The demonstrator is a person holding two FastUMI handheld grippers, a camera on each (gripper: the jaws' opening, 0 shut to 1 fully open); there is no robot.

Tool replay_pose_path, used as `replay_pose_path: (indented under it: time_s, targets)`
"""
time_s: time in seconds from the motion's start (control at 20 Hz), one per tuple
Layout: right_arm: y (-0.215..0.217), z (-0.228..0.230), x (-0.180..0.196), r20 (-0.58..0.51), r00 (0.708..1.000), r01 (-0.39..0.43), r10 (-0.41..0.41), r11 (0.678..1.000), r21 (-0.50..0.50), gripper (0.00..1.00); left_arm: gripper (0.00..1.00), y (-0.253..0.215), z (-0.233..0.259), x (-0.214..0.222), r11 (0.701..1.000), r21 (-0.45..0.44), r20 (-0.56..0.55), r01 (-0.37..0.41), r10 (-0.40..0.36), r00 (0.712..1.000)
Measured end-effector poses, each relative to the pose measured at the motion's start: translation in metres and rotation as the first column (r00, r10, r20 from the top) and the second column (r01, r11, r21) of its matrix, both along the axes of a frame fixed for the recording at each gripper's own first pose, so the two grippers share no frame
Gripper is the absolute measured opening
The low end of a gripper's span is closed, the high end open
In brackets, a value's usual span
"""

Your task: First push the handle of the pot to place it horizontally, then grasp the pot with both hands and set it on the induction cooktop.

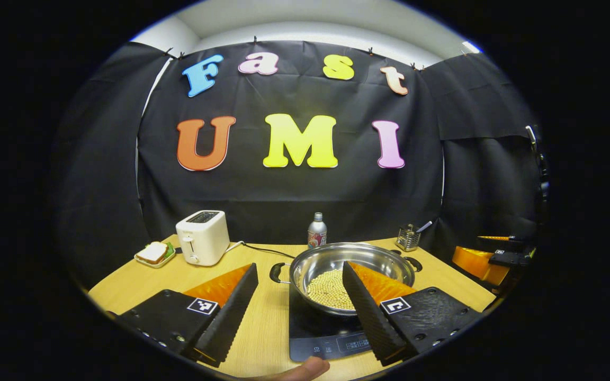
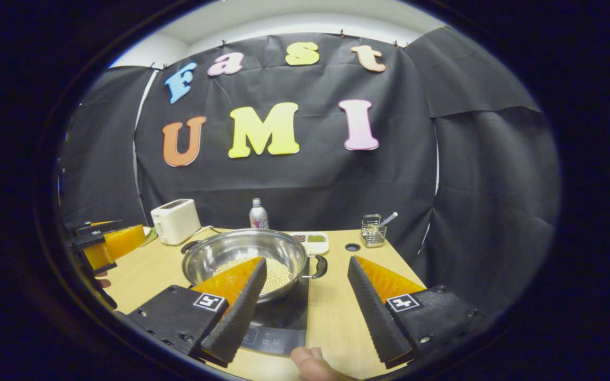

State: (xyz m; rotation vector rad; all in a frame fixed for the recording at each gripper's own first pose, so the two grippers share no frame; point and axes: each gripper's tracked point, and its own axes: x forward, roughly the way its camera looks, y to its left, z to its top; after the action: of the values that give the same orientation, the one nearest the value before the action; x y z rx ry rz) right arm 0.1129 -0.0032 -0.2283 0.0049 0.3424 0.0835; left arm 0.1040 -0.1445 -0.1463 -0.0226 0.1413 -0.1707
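- One wooden table [image 1: 262, 323] — everything stands on it.
- One induction cooktop [image 1: 315, 333]; panel print too small to read.
- One pot [image 1: 352, 264] sits on the cooktop, pale beans inside, two side handles level.
- One toaster [image 1: 203, 237], rear left.
- Left gripper [image 1: 301, 286]: fingers spread wide, holding nothing.
- Right gripper [image 2: 307, 280]: fingers likewise wide apart, holding nothing.
- One bottle [image 1: 316, 230] behind the pot — label unreadable.
- One wire caddy [image 1: 407, 238], rear right.

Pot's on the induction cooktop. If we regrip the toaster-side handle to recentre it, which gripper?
Left. The open left gripper frames the pot handle nearest the toaster between its fingers. For the right gripper that handle lies beyond the pot; its gap frames the opposite handle.
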Motion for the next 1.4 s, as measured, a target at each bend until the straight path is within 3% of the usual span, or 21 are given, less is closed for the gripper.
replay_pose_path:
  time_s: [0.65,0.8,1.0,1.15,1.2,1.25,1.4]
  targets:
    - [-0.034,0.115,-0.147,0.176,0.978,0.104,-0.112,0.993,0.054,0.97,0.95,0.029,0.084,-0.139,0.996,-0.073,0.131,-0.043,0.052,0.99]
    - [-0.025,0.144,-0.171,0.212,0.974,0.083,-0.08,0.996,-0.01,0.96,0.95,0.048,0.09,-0.165,0.99,-0.068,0.148,-0.12,0.129,0.98]
    - [-0.02,0.172,-0.193,0.285,0.955,0.096,-0.081,0.995,-0.039,0.96,0.95,0.043,0.098,-0.179,0.994,-0.049,0.178,-0.094,0.102,0.979]
    - [-0.012,0.17,-0.204,0.273,0.959,0.08,-0.071,0.996,-0.023,0.96,0.95,0.046,0.101,-0.183,0.995,-0.066,0.187,-0.077,0.088,0.978]
    - [-0.007,0.17,-0.205,0.27,0.961,0.063,-0.058,0.998,-0.012,0.99,0.84,0.05,0.102,-0.183,0.994,-0.071,0.187,-0.078,0.09,0.978]
    - [-0.005,0.169,-0.205,0.262,0.964,0.058,-0.055,0.998,-0.002,0.99,0.95,0.054,0.106,-0.185,0.994,-0.073,0.197,-0.082,0.095,0.976]
    - [-0.007,0.172,-0.203,0.268,0.962,0.054,-0.055,0.998,0.01,0.96,0.95,0.063,0.119,-0.19,0.992,-0.096,0.235,-0.081,0.102,0.967]
